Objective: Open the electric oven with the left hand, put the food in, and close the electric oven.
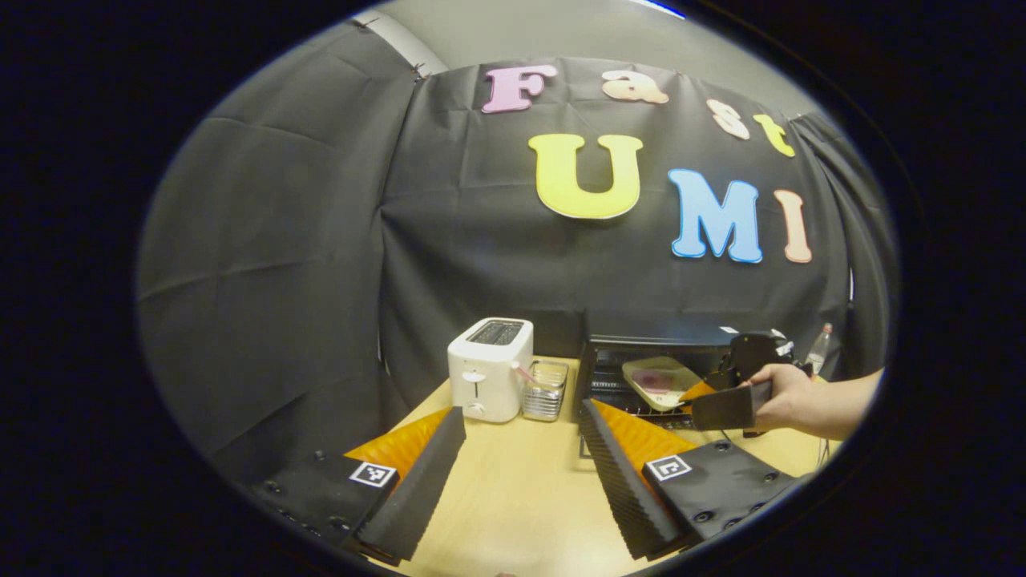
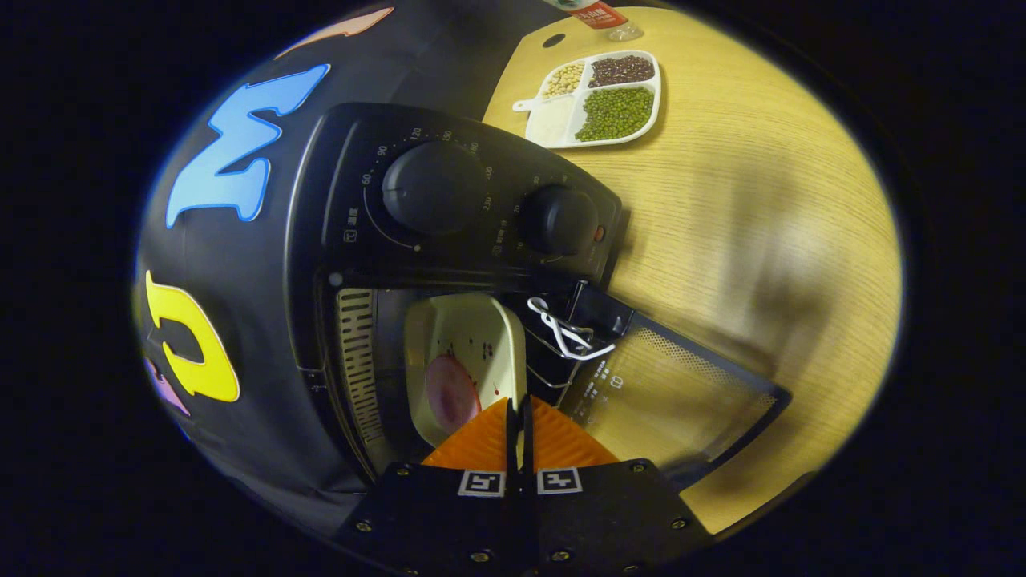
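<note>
Left gripper [image 1: 521, 449]: fingers spread wide above the table [image 1: 521, 513].
Right gripper [image 2: 519, 417]: fingers pressed on the plate [image 2: 465, 336] rim.
Plate: inside the electric oven [image 2: 321, 240], door [image 2: 673, 401] down.
Left gripper view: toaster [image 1: 489, 369].
Right gripper view: bean tray [image 2: 597, 100].

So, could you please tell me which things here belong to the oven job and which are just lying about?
Part of the job:
- electric oven, its door open
- plate of food, held inside the oven
- right gripper, fingers closed on the plate
- left gripper, open

Lying about:
- toaster
- wire basket
- divided tray of beans
- bottle
</note>
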Available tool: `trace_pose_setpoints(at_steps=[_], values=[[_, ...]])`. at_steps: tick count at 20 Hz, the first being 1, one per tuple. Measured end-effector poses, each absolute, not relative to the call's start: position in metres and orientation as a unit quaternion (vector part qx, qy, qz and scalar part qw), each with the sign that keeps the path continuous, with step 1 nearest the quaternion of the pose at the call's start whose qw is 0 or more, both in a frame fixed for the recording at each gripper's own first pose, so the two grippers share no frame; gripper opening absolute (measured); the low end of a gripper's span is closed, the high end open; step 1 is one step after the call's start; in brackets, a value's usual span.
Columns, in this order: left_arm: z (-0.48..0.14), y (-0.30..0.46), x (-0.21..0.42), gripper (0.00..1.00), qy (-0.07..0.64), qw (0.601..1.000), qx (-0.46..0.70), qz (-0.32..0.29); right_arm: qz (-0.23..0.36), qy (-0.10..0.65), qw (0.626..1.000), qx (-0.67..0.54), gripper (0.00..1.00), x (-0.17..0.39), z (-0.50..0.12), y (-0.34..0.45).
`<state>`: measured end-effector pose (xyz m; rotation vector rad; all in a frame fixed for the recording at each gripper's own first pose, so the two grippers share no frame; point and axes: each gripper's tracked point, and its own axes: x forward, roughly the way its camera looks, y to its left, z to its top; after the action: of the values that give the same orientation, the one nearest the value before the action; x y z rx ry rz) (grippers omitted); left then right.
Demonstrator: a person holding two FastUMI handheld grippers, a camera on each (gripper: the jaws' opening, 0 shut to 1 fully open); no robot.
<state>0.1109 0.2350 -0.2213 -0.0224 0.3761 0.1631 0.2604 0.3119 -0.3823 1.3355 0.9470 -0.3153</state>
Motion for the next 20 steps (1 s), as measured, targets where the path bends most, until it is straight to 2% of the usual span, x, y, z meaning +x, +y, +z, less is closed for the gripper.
trace_pose_setpoints(at_steps=[3, 6, 7, 8, 9, 11, 12, 17, 18, 20], values=[[-0.220, 0.235, 0.110, 1.00, 0.186, 0.979, -0.007, 0.085, -0.122, 0.409, 0.664, 0.613, 0.02, 0.269, -0.376, 0.320], [-0.219, 0.232, 0.112, 1.00, 0.185, 0.979, -0.011, 0.085, -0.097, 0.395, 0.679, 0.612, 0.09, 0.272, -0.365, 0.319], [-0.218, 0.228, 0.113, 1.00, 0.183, 0.979, -0.012, 0.083, -0.087, 0.391, 0.681, 0.613, 0.16, 0.271, -0.359, 0.321], [-0.218, 0.225, 0.115, 1.00, 0.182, 0.980, -0.011, 0.080, -0.076, 0.391, 0.681, 0.615, 0.28, 0.271, -0.354, 0.321], [-0.218, 0.221, 0.116, 1.00, 0.181, 0.980, -0.010, 0.076, -0.062, 0.393, 0.678, 0.618, 0.35, 0.268, -0.348, 0.321], [-0.220, 0.211, 0.120, 1.00, 0.181, 0.981, -0.012, 0.067, -0.045, 0.404, 0.687, 0.602, 1.00, 0.259, -0.344, 0.320], [-0.220, 0.206, 0.122, 1.00, 0.181, 0.981, -0.013, 0.063, -0.036, 0.404, 0.700, 0.588, 0.97, 0.254, -0.340, 0.314], [-0.230, 0.172, 0.127, 1.00, 0.183, 0.982, -0.021, 0.031, 0.012, 0.403, 0.754, 0.519, 0.97, 0.228, -0.312, 0.288], [-0.233, 0.166, 0.128, 0.98, 0.187, 0.982, -0.023, 0.024, 0.023, 0.398, 0.768, 0.502, 0.97, 0.222, -0.304, 0.280], [-0.243, 0.150, 0.130, 1.00, 0.195, 0.980, -0.025, 0.008, 0.045, 0.382, 0.796, 0.467, 0.97, 0.212, -0.286, 0.262]])
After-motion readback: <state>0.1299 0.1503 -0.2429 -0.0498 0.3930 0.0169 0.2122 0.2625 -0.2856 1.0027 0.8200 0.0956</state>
